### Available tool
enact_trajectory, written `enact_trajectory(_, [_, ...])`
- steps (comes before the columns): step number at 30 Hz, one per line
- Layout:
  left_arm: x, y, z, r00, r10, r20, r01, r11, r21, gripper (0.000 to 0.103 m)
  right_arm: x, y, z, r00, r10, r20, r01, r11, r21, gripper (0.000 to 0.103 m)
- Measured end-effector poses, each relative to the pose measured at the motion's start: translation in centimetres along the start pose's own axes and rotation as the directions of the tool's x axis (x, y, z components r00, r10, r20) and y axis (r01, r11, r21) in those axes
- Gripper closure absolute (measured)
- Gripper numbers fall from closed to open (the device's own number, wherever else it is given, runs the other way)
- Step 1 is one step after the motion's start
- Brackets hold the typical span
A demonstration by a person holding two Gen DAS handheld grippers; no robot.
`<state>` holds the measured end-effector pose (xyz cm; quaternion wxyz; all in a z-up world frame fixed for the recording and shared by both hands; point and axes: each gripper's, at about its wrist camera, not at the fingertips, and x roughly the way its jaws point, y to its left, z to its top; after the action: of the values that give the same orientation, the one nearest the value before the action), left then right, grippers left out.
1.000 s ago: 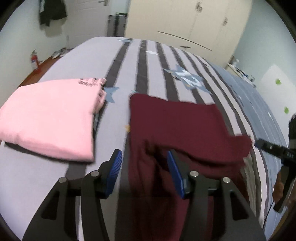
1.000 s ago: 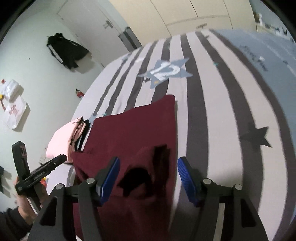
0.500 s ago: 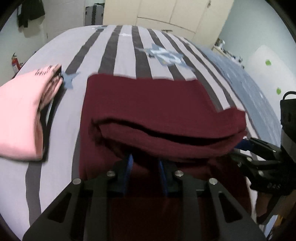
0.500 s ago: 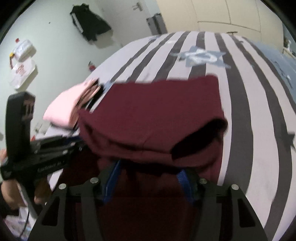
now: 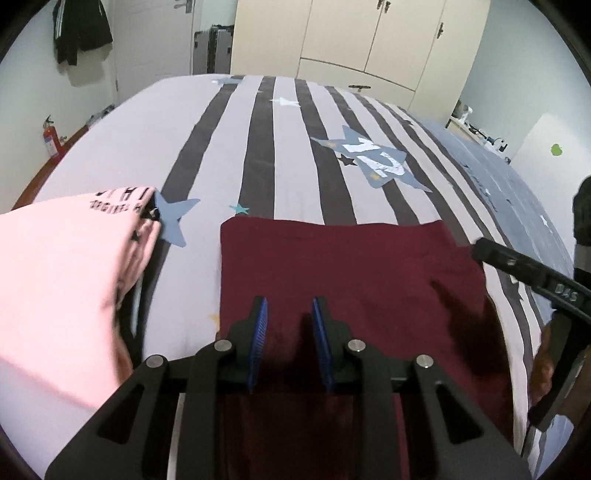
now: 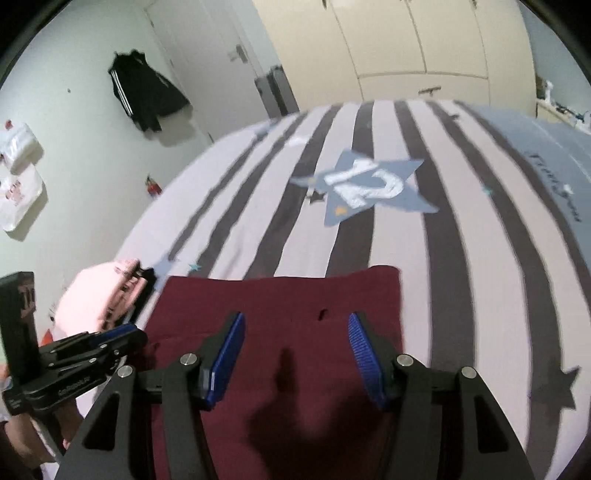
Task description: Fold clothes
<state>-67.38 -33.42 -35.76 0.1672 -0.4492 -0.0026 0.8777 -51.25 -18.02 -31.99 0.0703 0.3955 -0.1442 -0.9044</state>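
Note:
A dark red garment point(image 5: 351, 266) lies folded flat on the striped bed, also in the right wrist view point(image 6: 280, 306). My left gripper point(image 5: 287, 306) hovers over its near left part, jaws slightly apart and empty. My right gripper point(image 6: 295, 325) is open and empty above the garment's near edge. The right gripper also shows at the right edge of the left wrist view point(image 5: 517, 266); the left gripper shows at the lower left of the right wrist view point(image 6: 110, 339).
A folded pink garment point(image 5: 62, 280) lies on the bed to the left of the red one. The striped bedsheet point(image 5: 280, 147) with a blue star extends ahead. Wardrobe doors point(image 5: 369, 44) and a hanging black jacket point(image 5: 79, 29) are beyond.
Both grippers carried the red garment's near edge forward, laid it down into a fold and let go. The jaws have opened and the garment now lies flat.

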Motion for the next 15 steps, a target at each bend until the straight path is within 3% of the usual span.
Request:
enact_trajectory(3, [-0.7, 0.2, -1.4, 1.000, 0.017, 0.000, -0.017, 1.000, 0.009, 0.080, -1.9, -0.4, -2.1, 1.000, -0.024, -0.015, 0.024, 1.000, -0.010, 0.049])
enact_trajectory(7, [0.5, 1.2, -1.9, 0.999, 0.041, -0.023, -0.040, 0.999, 0.006, 0.080, -1.3, -2.0, -4.6, 0.995, -0.044, -0.087, 0.046, 0.999, 0.021, 0.049])
enact_trajectory(14, [2.9, 1.7, -1.8, 0.997, 0.039, -0.070, -0.038, 0.999, 0.020, 0.080, 1.1, -3.0, -2.5, 0.997, -0.021, -0.076, 0.027, 0.996, 0.086, 0.049])
enact_trajectory(15, [3.1, 1.8, -1.8, 0.997, 0.037, -0.074, -0.036, 0.999, 0.018, 0.080, 1.5, -2.9, -2.0, 0.997, -0.017, -0.080, 0.023, 0.996, 0.083, 0.054])
